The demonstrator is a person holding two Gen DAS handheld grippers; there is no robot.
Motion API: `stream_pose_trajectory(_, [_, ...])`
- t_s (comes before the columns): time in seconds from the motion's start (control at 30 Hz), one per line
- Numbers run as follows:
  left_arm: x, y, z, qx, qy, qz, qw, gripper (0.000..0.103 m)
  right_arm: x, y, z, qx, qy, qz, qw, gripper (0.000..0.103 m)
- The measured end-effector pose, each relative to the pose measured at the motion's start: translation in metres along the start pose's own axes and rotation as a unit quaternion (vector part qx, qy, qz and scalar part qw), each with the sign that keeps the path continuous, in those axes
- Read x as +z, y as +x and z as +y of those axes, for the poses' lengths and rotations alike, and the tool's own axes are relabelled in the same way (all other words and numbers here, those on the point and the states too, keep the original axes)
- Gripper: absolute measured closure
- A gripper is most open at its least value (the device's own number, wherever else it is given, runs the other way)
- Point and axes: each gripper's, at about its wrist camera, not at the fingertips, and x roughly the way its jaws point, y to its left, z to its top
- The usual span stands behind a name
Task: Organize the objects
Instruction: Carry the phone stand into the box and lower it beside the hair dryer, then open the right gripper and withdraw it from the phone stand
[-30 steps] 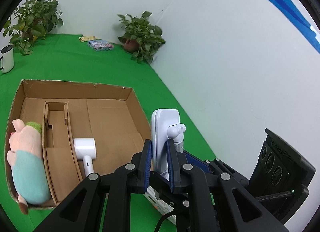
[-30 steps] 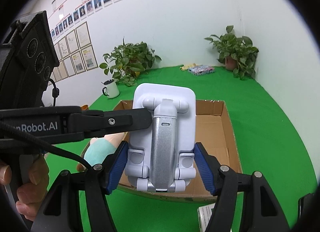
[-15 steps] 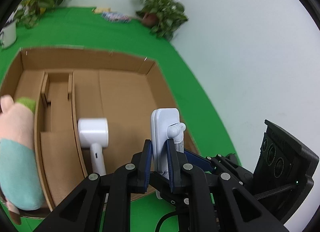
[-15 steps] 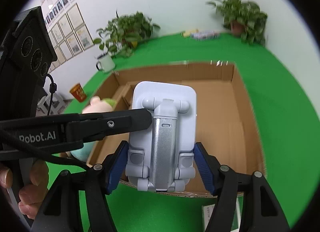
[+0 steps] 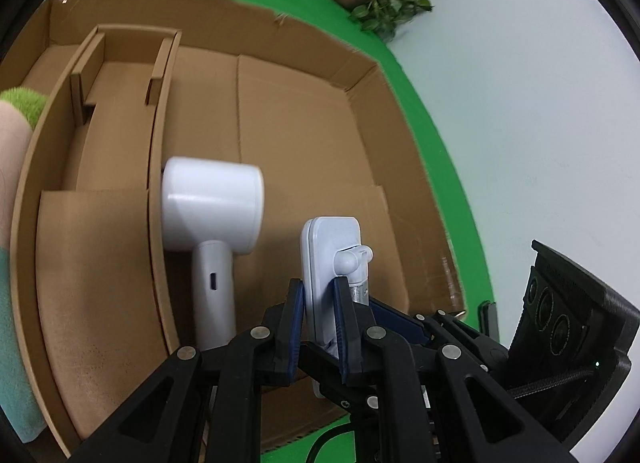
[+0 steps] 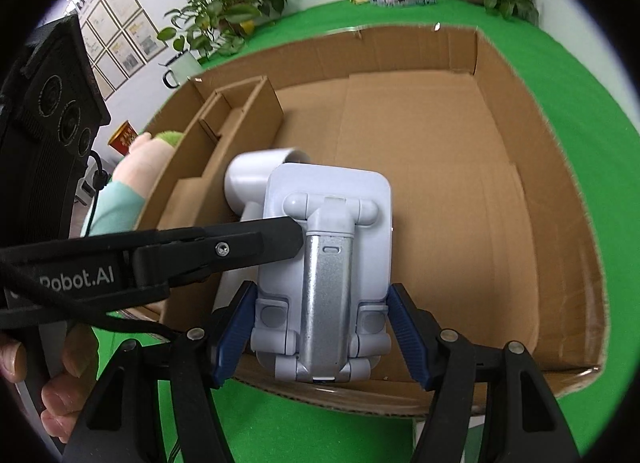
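Observation:
A white folding phone stand (image 6: 324, 263) with a silver hinge arm hangs over the open cardboard box (image 6: 560, 191), and both grippers hold it. My left gripper (image 5: 319, 289) is shut on its thin edge. My right gripper (image 6: 322, 291) is shut across its wide sides, blue pads (image 6: 236, 323) against them. Below, in the box's large right compartment (image 5: 312, 135), a white hair dryer (image 5: 212, 203) lies just left of the stand. A pink and teal plush toy (image 5: 12, 303) fills the left compartment, mostly cut off.
Cardboard dividers (image 5: 154, 111) form a narrow middle slot. The box sits on green cloth (image 6: 560, 63). Potted plants (image 6: 232, 11) and a mug (image 6: 180, 71) stand at the back, a red cup (image 6: 124, 137) at left. A hand (image 6: 60, 383) grips the left tool.
Both grippers have come down together with the stand, tilting more steeply. The box now fills both views, and the stand sits low over the right compartment beside the hair dryer.

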Motion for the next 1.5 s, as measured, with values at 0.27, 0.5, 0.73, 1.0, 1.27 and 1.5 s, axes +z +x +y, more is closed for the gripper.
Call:
stream_pose_trajectory(0.27, [-0.005, -0.017, 0.004, 0.032, 0.009, -0.017, 0.9993, 0.093, -0.001, 0.009, 0.004, -0.036, -0.005, 0.018, 0.999, 0.037])
stream_pose_trajectory(0.5, [-0.022, -0.033, 0.002, 0.08, 0.045, -0.012, 0.9957, 0.092, 0.0, 0.005, 0.009, -0.014, 0.002, 0.027, 1.0, 0.037])
stream_pose_trajectory(0.73, [-0.034, -0.035, 0.002, 0.095, 0.053, -0.008, 0.994, 0.092, -0.002, 0.014, 0.018, -0.045, -0.011, 0.05, 0.998, 0.063])
stream_pose_trajectory(1.0, [-0.03, -0.041, 0.003, 0.103, 0.048, -0.012, 0.9935, 0.093, 0.002, 0.009, 0.011, 0.0, 0.029, 0.057, 0.998, 0.072])
stream_pose_trajectory(1.27, [-0.034, -0.044, 0.001, 0.098, 0.059, -0.013, 0.9934, 0.093, -0.001, 0.011, 0.026, 0.007, 0.001, 0.056, 0.998, 0.079])
stream_pose_trajectory(1.5, [-0.039, -0.045, 0.0, 0.11, 0.072, -0.013, 0.9913, 0.093, 0.008, -0.001, 0.022, -0.1, -0.037, 0.01, 0.994, 0.044])
